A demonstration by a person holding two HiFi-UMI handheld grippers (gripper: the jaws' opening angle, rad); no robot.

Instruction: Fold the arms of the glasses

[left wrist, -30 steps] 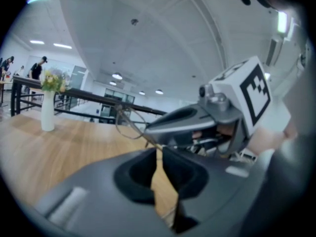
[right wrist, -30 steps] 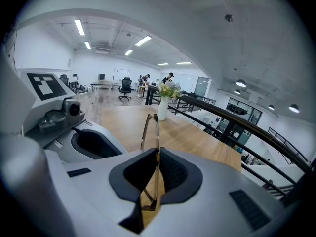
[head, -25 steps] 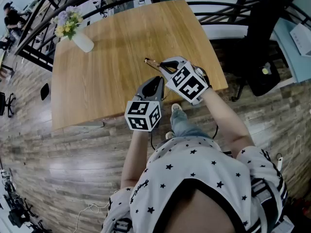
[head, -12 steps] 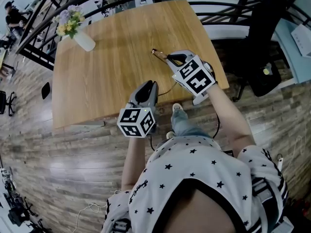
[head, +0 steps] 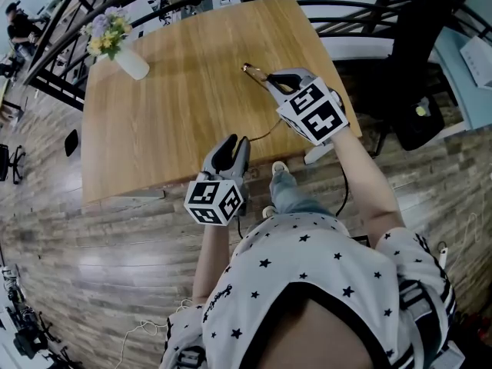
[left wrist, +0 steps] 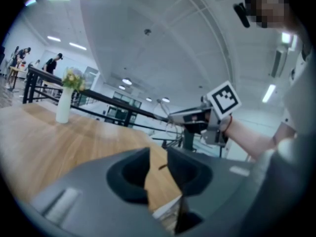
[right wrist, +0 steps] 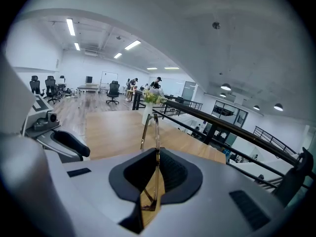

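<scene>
The glasses (head: 250,70) have a thin gold frame and stick out past my right gripper (head: 270,80), which is shut on them above the wooden table (head: 161,91). In the right gripper view the frame (right wrist: 150,132) stands edge-on between the pads. A thin dark line (head: 265,134), probably one arm of the glasses, runs back toward my left gripper (head: 233,143). The left gripper hangs at the table's near edge, apart from the right one. Its jaws (left wrist: 158,154) are opening; only a small brown tip (left wrist: 162,167) shows in the gap, untouched.
A white vase of flowers (head: 123,52) stands at the table's far left corner. A black railing (head: 69,21) runs behind the table. A dark office chair (head: 415,114) stands to the right. The person's legs and a shoe (head: 280,171) are below the near edge.
My left gripper has drawn back toward the person to the table's near edge, and its jaws have parted. The right gripper has carried the glasses farther out and to the right.
</scene>
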